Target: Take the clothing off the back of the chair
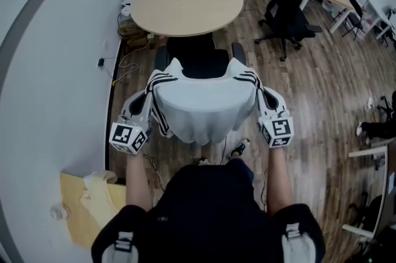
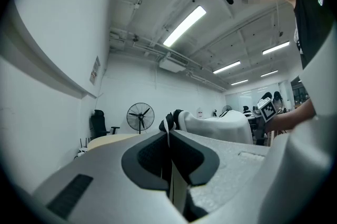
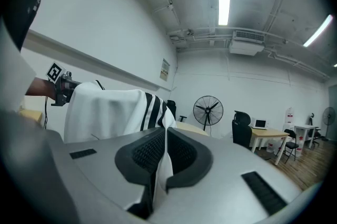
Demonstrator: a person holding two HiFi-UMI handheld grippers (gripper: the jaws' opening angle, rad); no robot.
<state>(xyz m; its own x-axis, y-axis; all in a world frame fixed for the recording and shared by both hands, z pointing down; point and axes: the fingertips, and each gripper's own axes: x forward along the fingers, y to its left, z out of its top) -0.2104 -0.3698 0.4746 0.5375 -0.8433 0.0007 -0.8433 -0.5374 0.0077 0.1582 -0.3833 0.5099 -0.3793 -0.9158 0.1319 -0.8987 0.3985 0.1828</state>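
You stand right behind a black office chair (image 1: 199,62), a gripper in each hand, with a white top (image 1: 201,108) spread between them above the chair's backrest.

The left gripper (image 1: 151,90) has its jaws closed on a thin fold of white cloth at the shoulder on the chair's left side. The right gripper (image 1: 258,91) pinches the matching shoulder on the chair's right side in the same way. Both point roughly level across the backrest.

Gripping one shoulder with each gripper likely keeps the top open and even, so it can rise off the backrest without bunching or snagging.

The top is plain white with black stripes running along both shoulders. Its body sags in a soft curve toward you between the two grips, and its lower edge hangs in loose folds behind the chair (whether the cloth touches the backrest is not visible).

From the left gripper view the top (image 2: 221,125) shows as a pale draped mound. From the right gripper view the top (image 3: 105,112) shows its stripes clearly.
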